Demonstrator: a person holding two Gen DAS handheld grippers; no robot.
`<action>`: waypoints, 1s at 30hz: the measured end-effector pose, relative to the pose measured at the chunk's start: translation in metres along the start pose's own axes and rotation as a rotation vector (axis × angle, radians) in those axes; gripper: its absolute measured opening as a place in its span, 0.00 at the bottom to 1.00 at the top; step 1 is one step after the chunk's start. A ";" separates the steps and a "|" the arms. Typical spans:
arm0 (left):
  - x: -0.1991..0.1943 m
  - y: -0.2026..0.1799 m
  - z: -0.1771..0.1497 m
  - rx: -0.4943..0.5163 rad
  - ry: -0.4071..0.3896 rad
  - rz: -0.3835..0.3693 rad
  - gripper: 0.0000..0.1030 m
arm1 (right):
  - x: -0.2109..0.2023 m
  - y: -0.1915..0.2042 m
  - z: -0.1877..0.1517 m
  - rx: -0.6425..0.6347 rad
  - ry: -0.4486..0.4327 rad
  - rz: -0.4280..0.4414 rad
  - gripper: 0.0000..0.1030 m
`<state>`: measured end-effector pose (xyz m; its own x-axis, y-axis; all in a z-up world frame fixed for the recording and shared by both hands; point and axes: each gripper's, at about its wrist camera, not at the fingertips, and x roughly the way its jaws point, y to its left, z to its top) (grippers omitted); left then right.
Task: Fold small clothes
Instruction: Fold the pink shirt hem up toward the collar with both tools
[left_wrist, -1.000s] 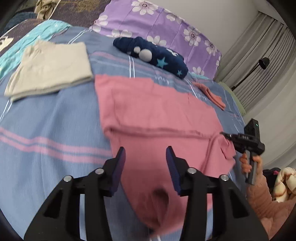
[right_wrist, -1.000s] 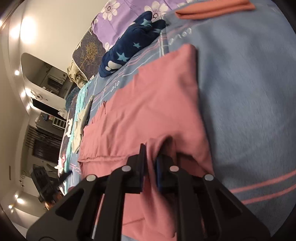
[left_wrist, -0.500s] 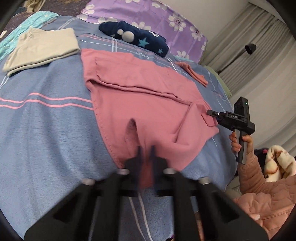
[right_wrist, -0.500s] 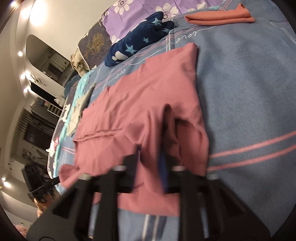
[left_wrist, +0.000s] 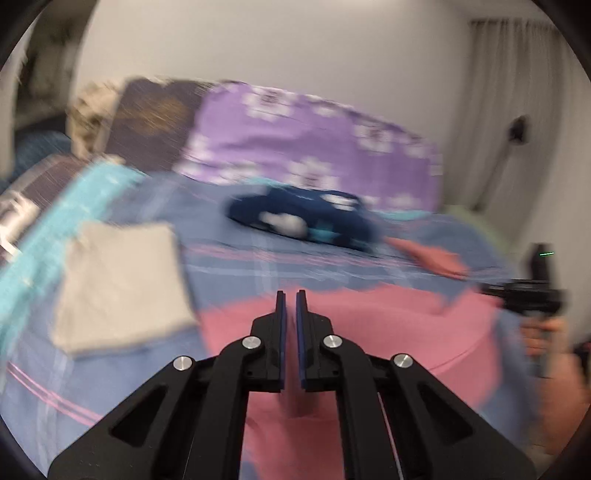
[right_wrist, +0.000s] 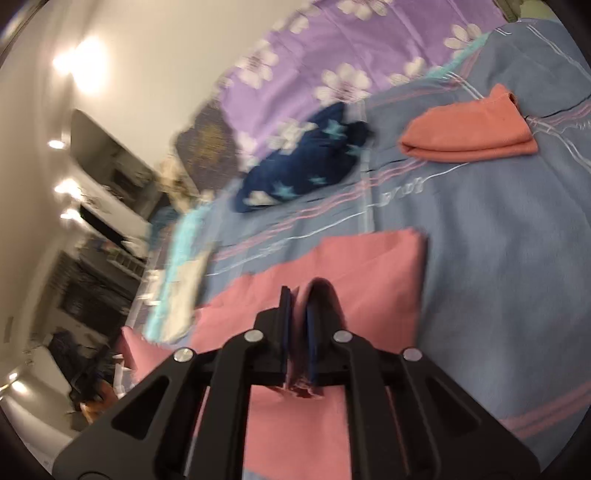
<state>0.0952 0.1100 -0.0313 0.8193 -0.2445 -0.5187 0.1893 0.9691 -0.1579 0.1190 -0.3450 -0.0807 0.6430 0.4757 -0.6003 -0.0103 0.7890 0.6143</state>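
A pink garment (left_wrist: 388, 332) lies on the blue striped bedspread (left_wrist: 229, 266), folded over itself. My left gripper (left_wrist: 290, 299) is shut on its pink cloth, which hangs between the pads below the tips. My right gripper (right_wrist: 298, 295) is shut on a bunch of the same pink garment (right_wrist: 369, 280), with cloth humped over its right finger. The right gripper also shows in the left wrist view (left_wrist: 528, 291) at the garment's right side. Both views are motion-blurred.
A folded beige garment (left_wrist: 118, 284) lies left. A folded orange cloth (right_wrist: 469, 136) lies far right. A navy star-print item (right_wrist: 306, 166) rests before the purple floral pillow (left_wrist: 314, 147). A teal cloth (left_wrist: 48, 229) runs along the left.
Both grippers, shut on the pink garment's near edge, have carried it forward toward the pillows, folding it over itself. The left gripper closed on the cloth one second ago.
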 end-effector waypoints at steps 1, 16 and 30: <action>0.021 0.005 0.001 -0.002 0.022 0.027 0.04 | 0.010 -0.005 0.004 0.009 0.010 -0.042 0.22; 0.126 0.010 -0.057 0.058 0.380 0.039 0.46 | 0.045 -0.011 -0.013 -0.326 0.077 -0.212 0.43; 0.161 0.021 -0.012 0.001 0.280 0.069 0.01 | 0.102 -0.003 0.038 -0.342 0.067 -0.242 0.03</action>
<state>0.2242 0.0910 -0.1283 0.6492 -0.1766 -0.7399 0.1388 0.9838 -0.1131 0.2140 -0.3132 -0.1240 0.6071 0.2759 -0.7452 -0.1256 0.9593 0.2528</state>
